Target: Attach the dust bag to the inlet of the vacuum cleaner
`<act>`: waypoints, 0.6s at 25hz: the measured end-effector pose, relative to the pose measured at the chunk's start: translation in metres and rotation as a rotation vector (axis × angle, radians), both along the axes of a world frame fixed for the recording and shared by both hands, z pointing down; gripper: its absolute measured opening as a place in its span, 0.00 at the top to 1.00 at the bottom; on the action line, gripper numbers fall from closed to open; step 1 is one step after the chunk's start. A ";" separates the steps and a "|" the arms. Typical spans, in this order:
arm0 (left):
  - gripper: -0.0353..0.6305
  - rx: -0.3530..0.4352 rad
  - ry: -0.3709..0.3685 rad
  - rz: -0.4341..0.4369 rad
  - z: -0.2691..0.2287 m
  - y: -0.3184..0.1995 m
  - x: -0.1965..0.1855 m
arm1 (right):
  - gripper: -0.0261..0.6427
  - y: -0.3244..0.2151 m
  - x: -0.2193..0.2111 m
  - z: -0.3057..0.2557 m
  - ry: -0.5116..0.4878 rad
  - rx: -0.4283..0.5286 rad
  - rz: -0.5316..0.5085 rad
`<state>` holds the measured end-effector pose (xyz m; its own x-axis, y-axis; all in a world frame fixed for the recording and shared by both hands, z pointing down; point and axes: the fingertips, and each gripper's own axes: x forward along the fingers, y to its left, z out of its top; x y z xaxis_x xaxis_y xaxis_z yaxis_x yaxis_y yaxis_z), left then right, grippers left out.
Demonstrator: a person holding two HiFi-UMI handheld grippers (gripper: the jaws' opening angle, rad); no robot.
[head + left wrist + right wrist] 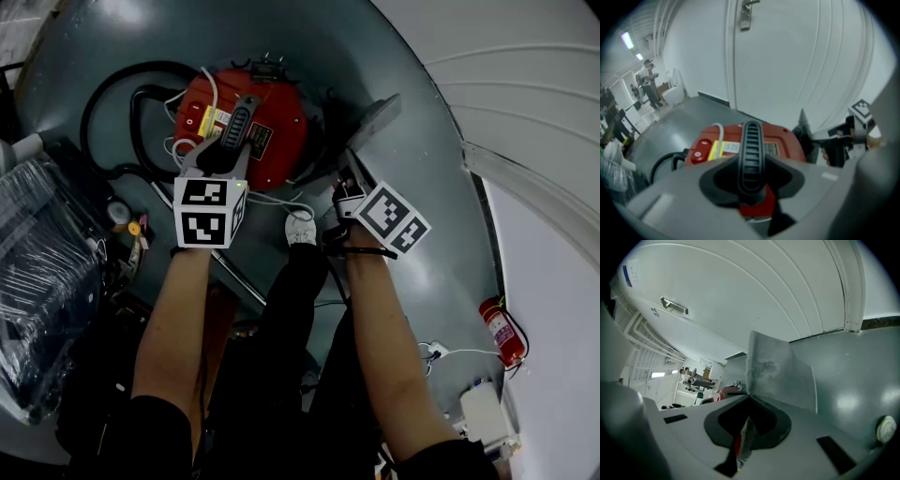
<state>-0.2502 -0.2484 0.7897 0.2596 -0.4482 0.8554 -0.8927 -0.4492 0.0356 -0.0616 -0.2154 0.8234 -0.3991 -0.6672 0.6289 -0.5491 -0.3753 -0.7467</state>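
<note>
The red vacuum cleaner (281,127) stands on the grey floor, and a black ribbed handle (239,127) runs across its top. My left gripper (232,142) is shut on that handle, which fills the gap between the jaws in the left gripper view (752,154). To the right, my right gripper (350,183) is shut on the grey dust bag (377,117). In the right gripper view the dust bag (776,369) is a flat, stiff sheet rising from the closed jaws of my right gripper (749,401). The vacuum's inlet is not visible.
A black hose (98,108) loops left of the vacuum. A plastic-wrapped bundle (37,262) lies at the far left. A white door (525,84) curves along the right, with a red fire extinguisher (502,330) and a white box (487,412) near it. My shoe (300,228) is beside the vacuum.
</note>
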 end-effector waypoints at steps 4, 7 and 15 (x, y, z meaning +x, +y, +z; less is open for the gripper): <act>0.73 -0.001 -0.005 0.002 0.000 0.000 0.000 | 0.96 -0.008 -0.005 0.002 -0.006 -0.006 -0.011; 0.73 -0.001 -0.007 0.002 0.001 -0.001 0.000 | 0.96 -0.013 -0.009 0.006 0.002 -0.010 -0.035; 0.73 -0.003 -0.020 0.003 0.003 -0.001 -0.001 | 0.96 -0.017 -0.014 0.009 0.005 -0.009 -0.084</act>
